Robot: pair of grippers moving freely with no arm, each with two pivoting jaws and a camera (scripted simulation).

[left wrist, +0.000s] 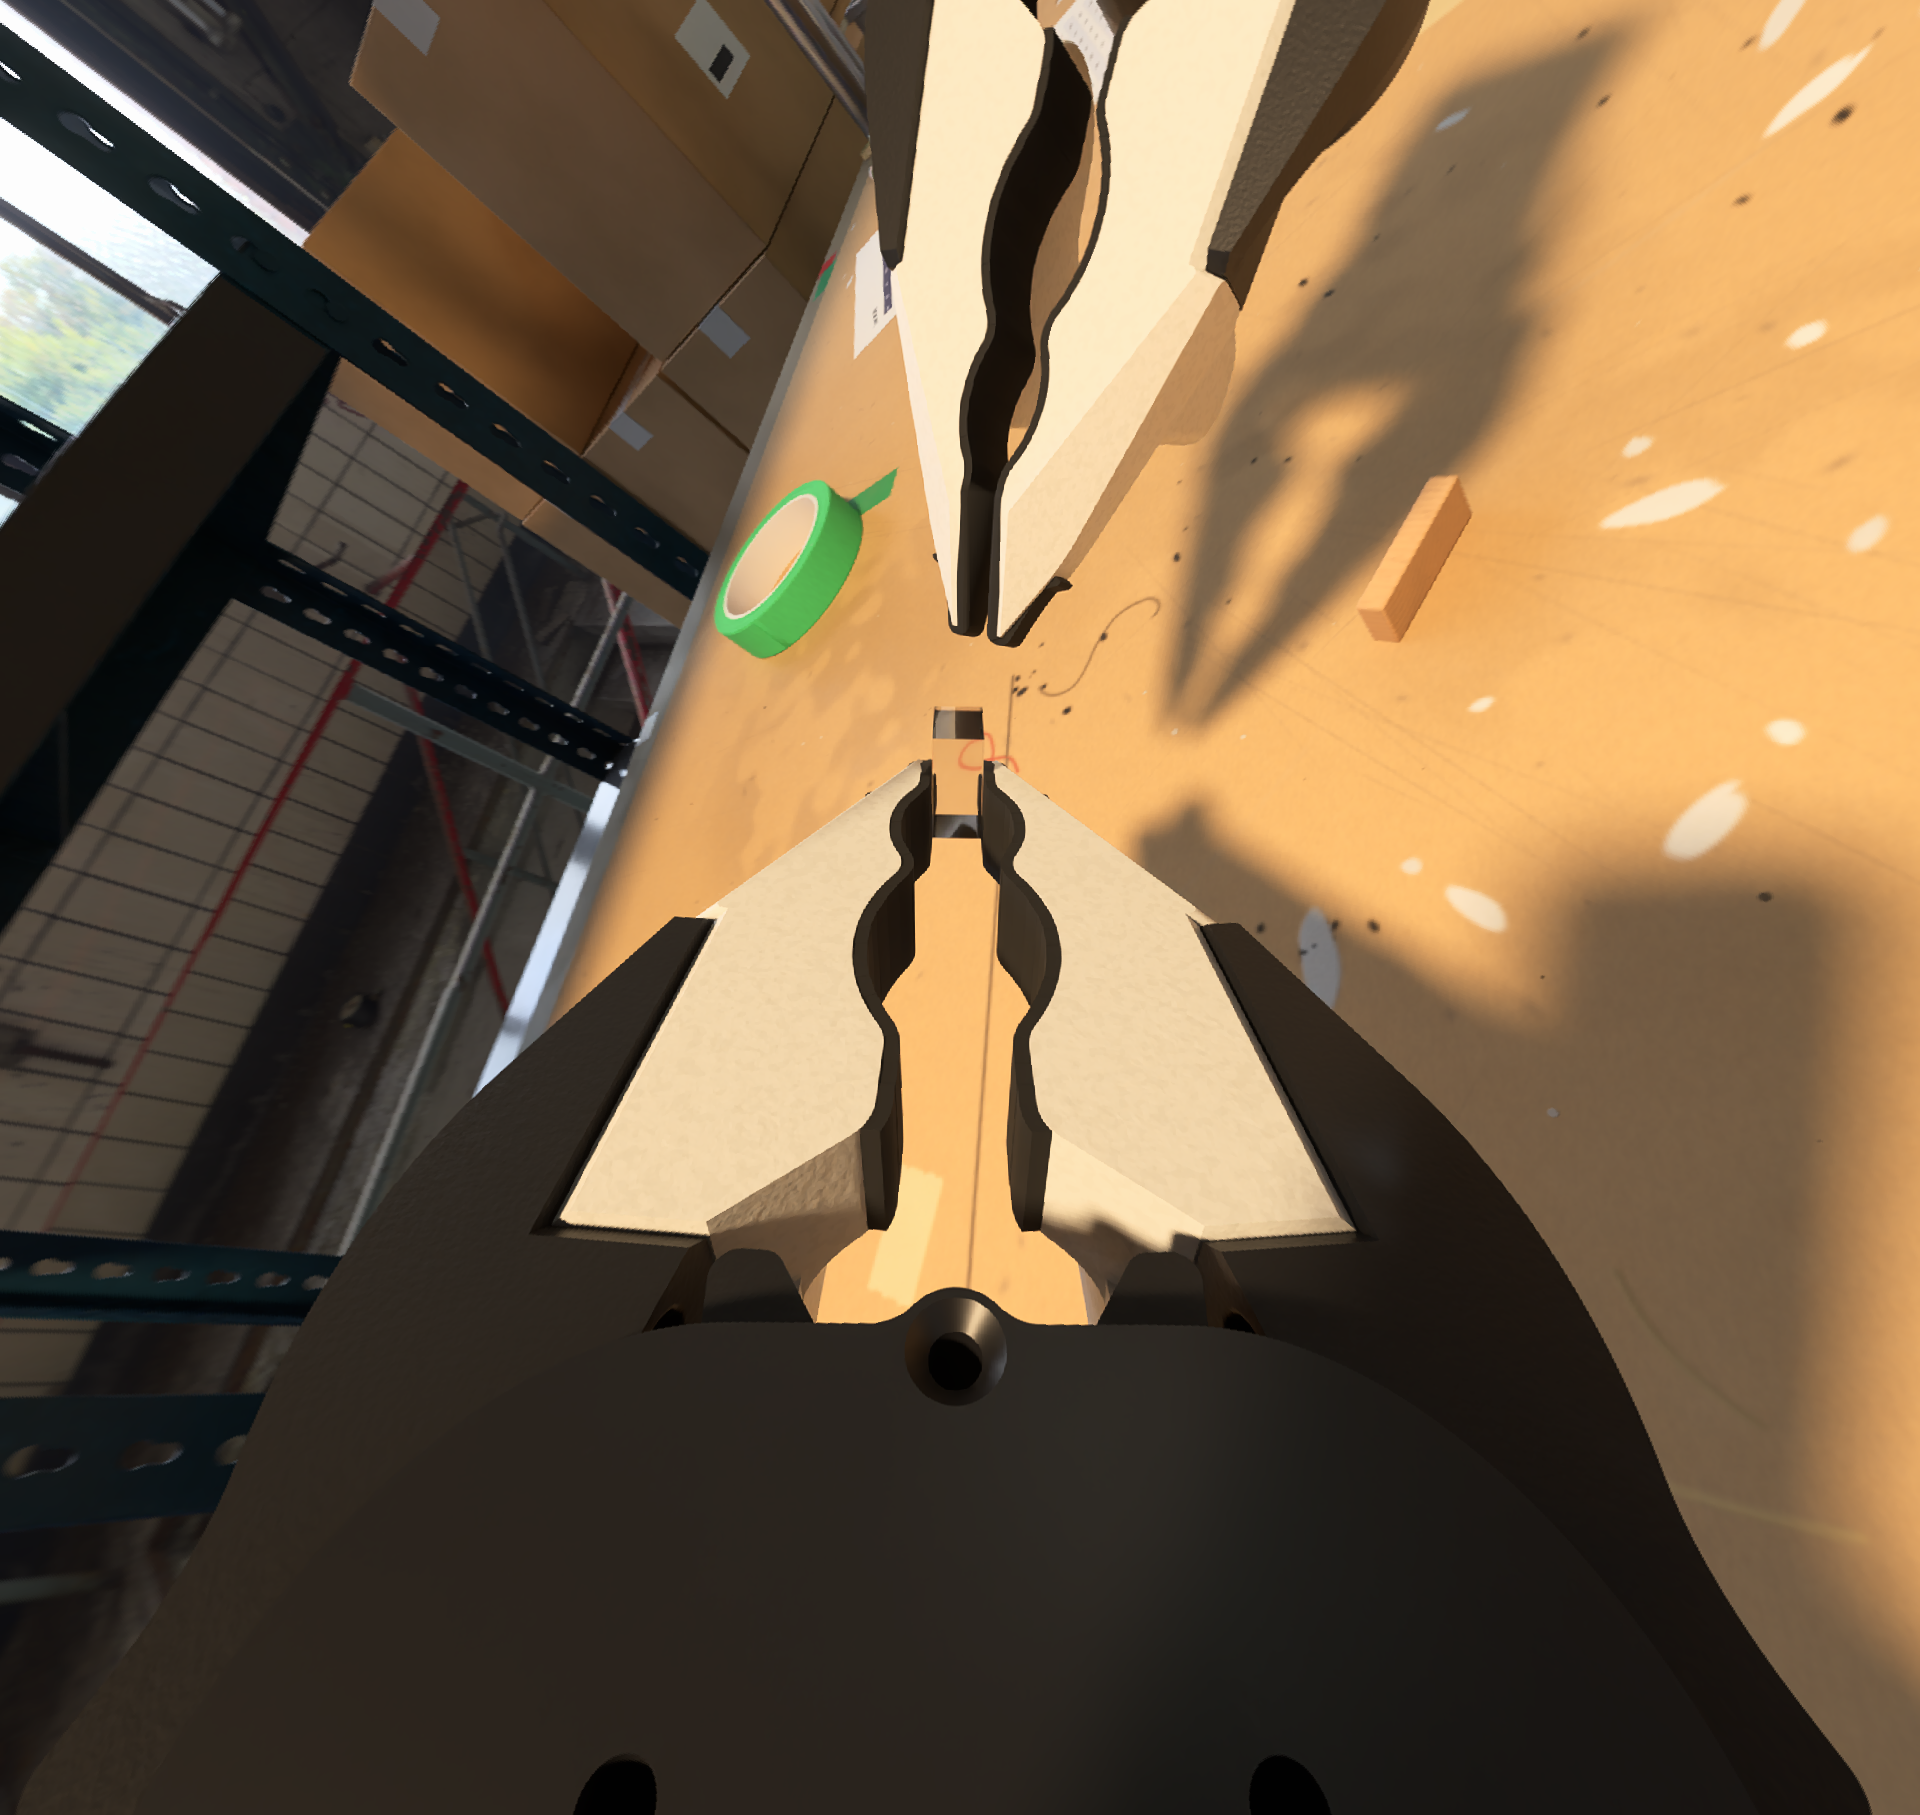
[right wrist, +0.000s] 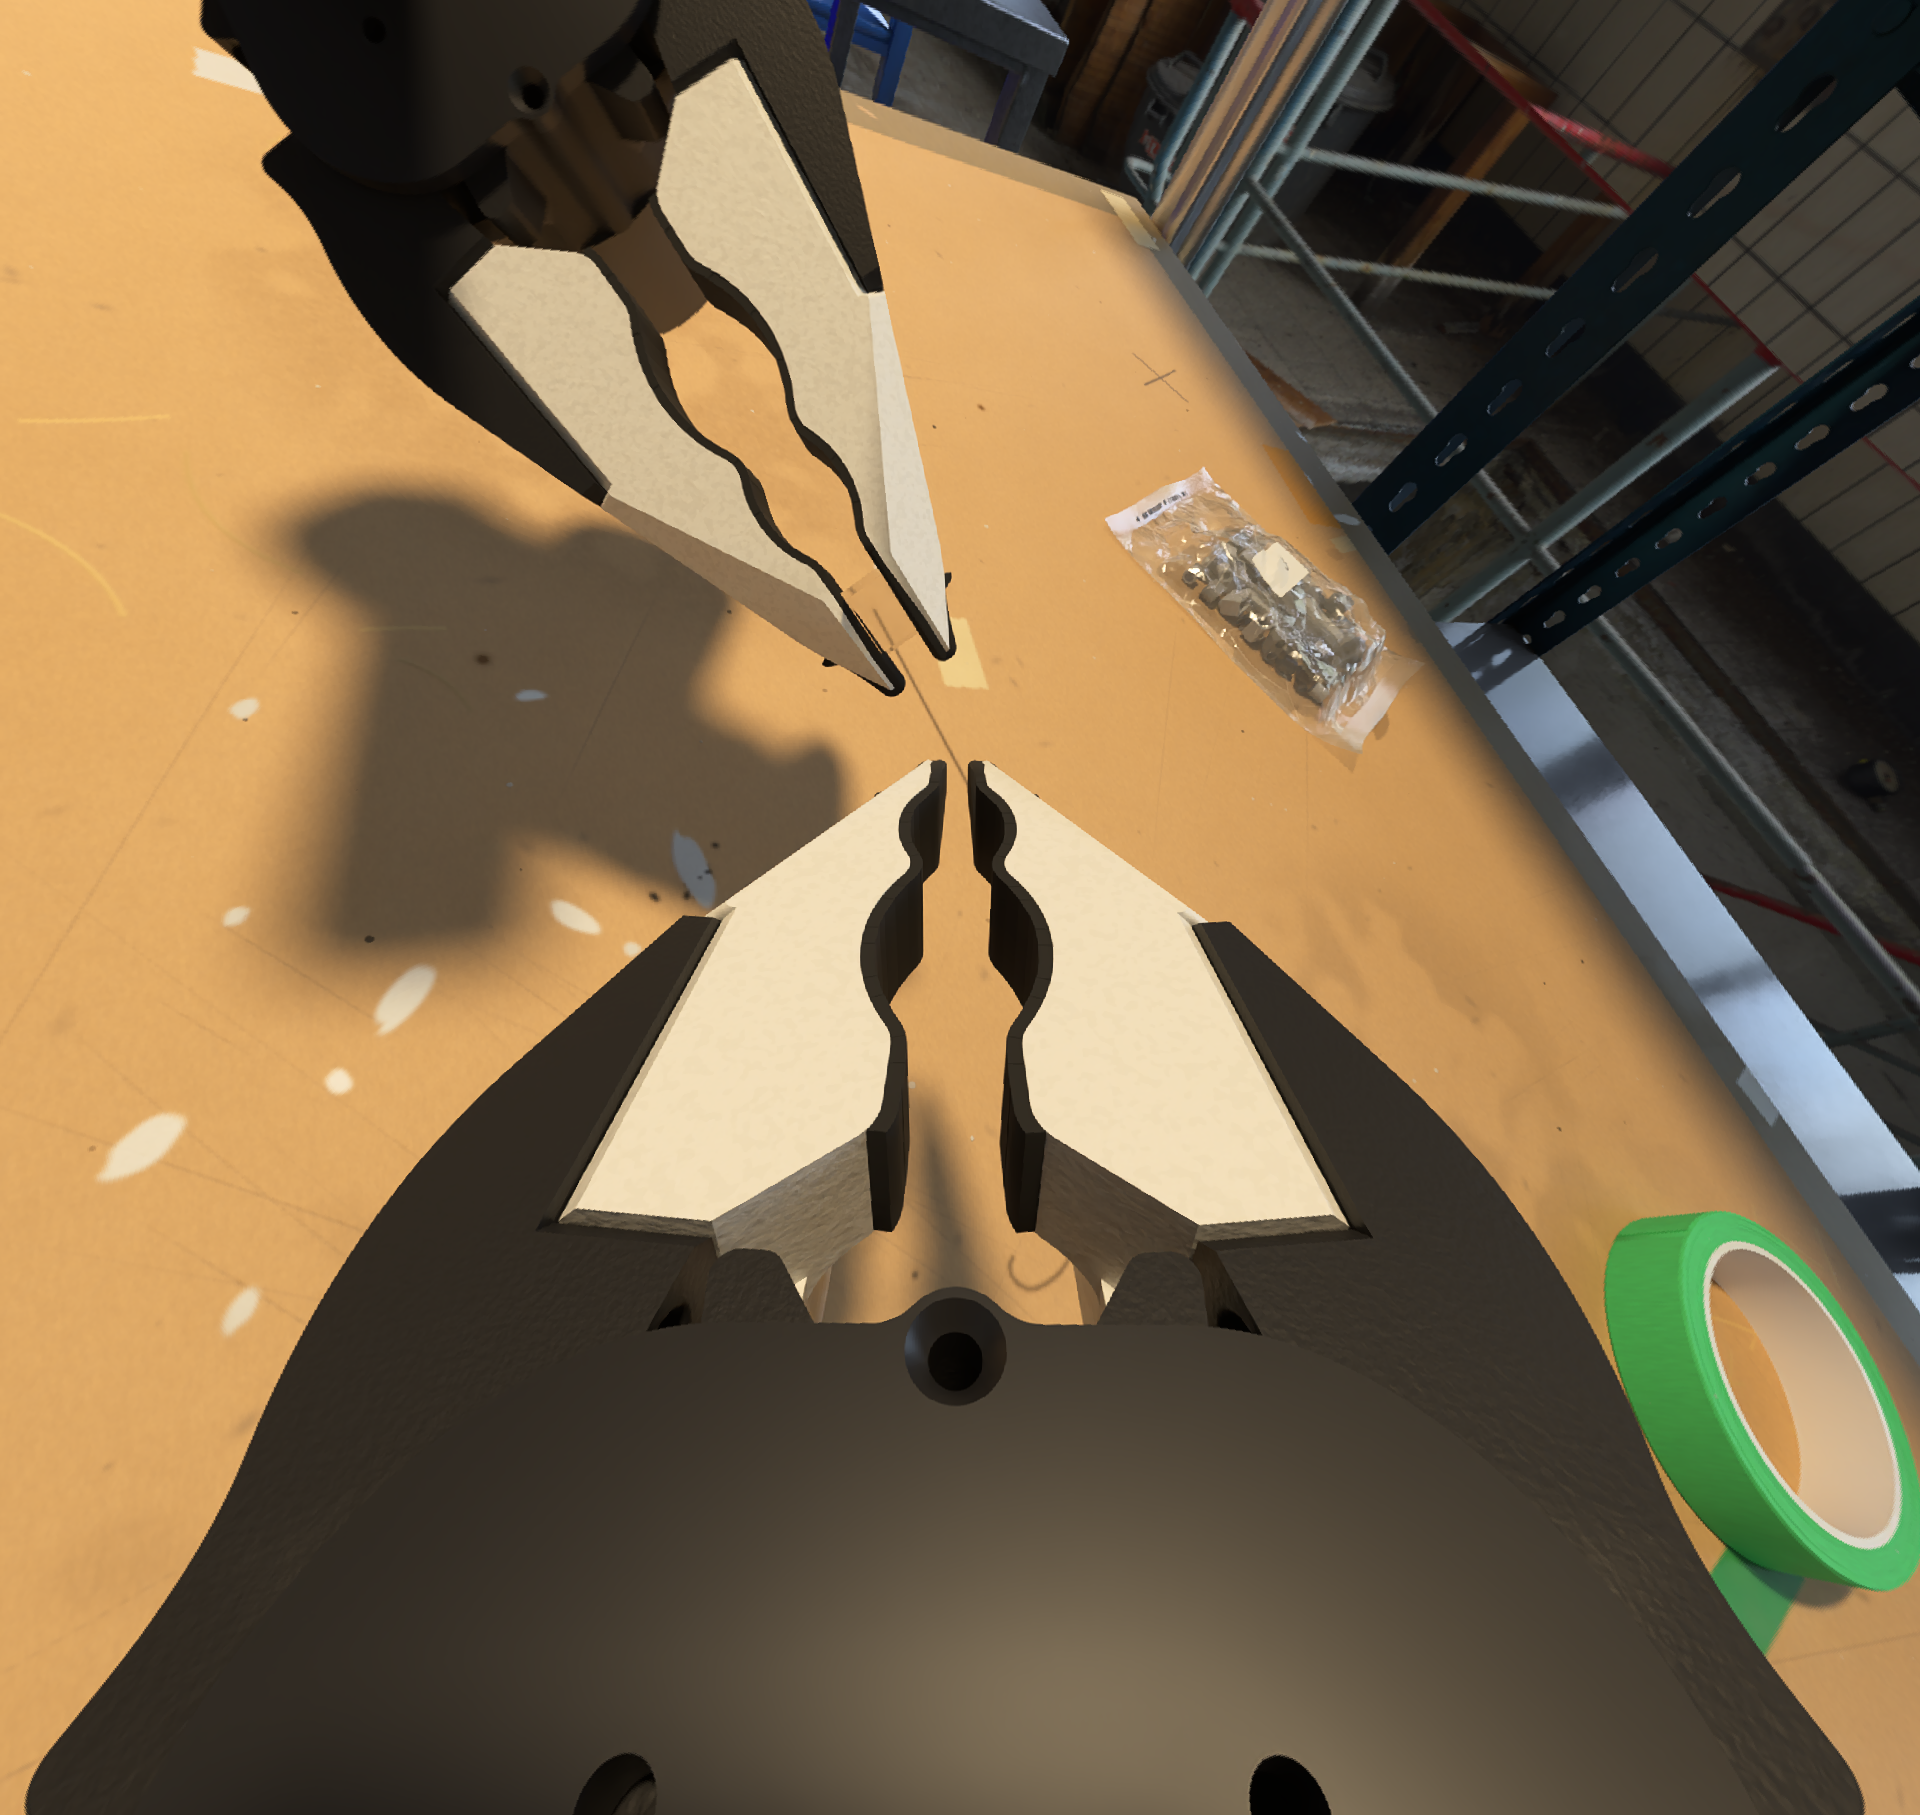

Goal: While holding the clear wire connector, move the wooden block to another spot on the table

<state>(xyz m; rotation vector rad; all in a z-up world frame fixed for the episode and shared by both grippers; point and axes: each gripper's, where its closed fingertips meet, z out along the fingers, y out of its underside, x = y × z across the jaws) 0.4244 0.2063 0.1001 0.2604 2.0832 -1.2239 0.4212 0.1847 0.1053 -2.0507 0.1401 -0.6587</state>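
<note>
Left wrist view: the left gripper (left wrist: 957, 778), black-bodied with cream fingers, pinches the small clear wire connector (left wrist: 957, 766) between its fingertips, the tongs narrowed onto it; the connector is transparent, with dark ends, and projects just beyond the tips, above the tan fibreboard table (left wrist: 1558, 934); the opposing right gripper (left wrist: 982, 622) points back toward the camera, its tongs drawn nearly together with nothing seen between them. The small rectangular wooden block (left wrist: 1415, 560) lies flat on the table, well apart from both grippers and touched by neither; a green roll of tape (left wrist: 790, 570) lies on the other side of the right gripper, near the table edge, with brown cardboard boxes (left wrist: 540, 238) beyond.

Right wrist view: the right gripper (right wrist: 957, 778) shows only a thin slit between its tips and holds nothing; a clear plastic bag of small grey parts (right wrist: 1257, 596) lies near the table edge; the block is out of this view.

Progress, as judged: the holding condition appears met; the block's move is not yet begun; what remains is for the free right gripper to open, reach the block, grasp it and set it down elsewhere, while the left grip is maintained.
</note>
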